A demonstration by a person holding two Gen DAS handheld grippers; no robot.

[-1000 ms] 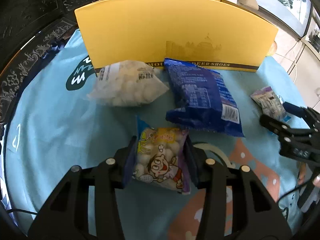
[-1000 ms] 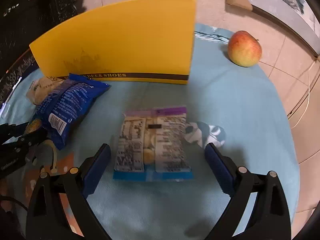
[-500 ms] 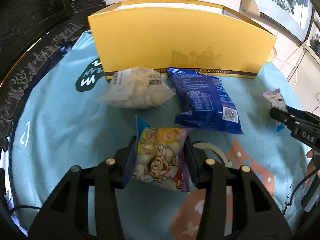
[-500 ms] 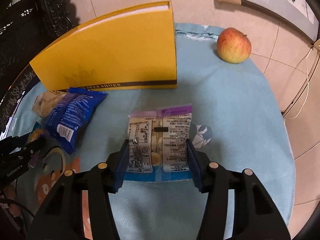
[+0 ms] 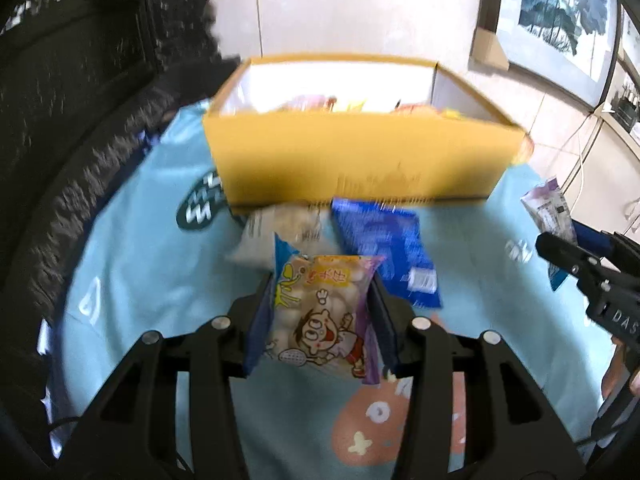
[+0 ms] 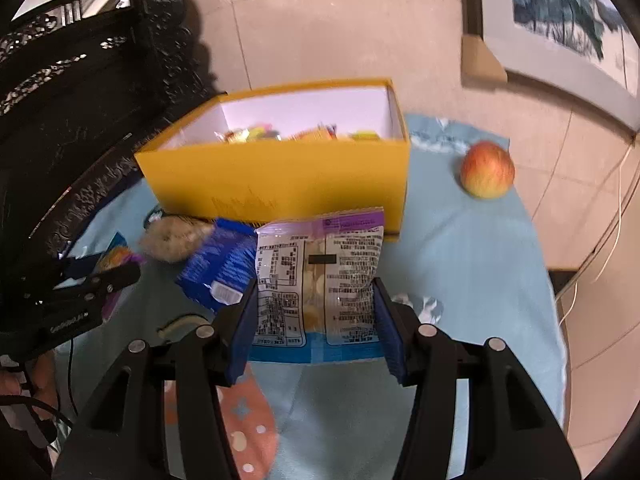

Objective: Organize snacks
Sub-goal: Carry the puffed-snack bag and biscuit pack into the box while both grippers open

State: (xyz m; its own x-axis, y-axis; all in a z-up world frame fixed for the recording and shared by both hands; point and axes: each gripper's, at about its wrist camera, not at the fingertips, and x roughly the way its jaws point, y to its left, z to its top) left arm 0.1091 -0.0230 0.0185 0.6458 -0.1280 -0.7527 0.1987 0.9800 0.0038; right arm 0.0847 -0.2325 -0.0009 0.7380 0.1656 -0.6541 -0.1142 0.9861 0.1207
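Left wrist view: the left gripper (image 5: 322,314) is clamped on the cartoon bag (image 5: 322,312), lifted off the blue tabletop (image 5: 132,272). The bag's long axis runs from 6 to 12 o'clock, its top seal toward the yellow box (image 5: 352,160) at 12. The box is open, with bright packets inside. A white bag (image 5: 276,228) and a blue bag (image 5: 386,252) lie in front of the box, both blurred. At 3 o'clock the right gripper (image 5: 576,236) carries a purple-topped bag (image 5: 550,208).

Right wrist view: the right gripper (image 6: 316,312) grips the purple-topped bag (image 6: 318,276) by its 2 sides, printed back facing the camera, long axis 6 to 12, purple seal toward the box (image 6: 280,176). An apple (image 6: 487,169) sits at 2 o'clock. The left gripper (image 6: 100,276) is at 9 o'clock.
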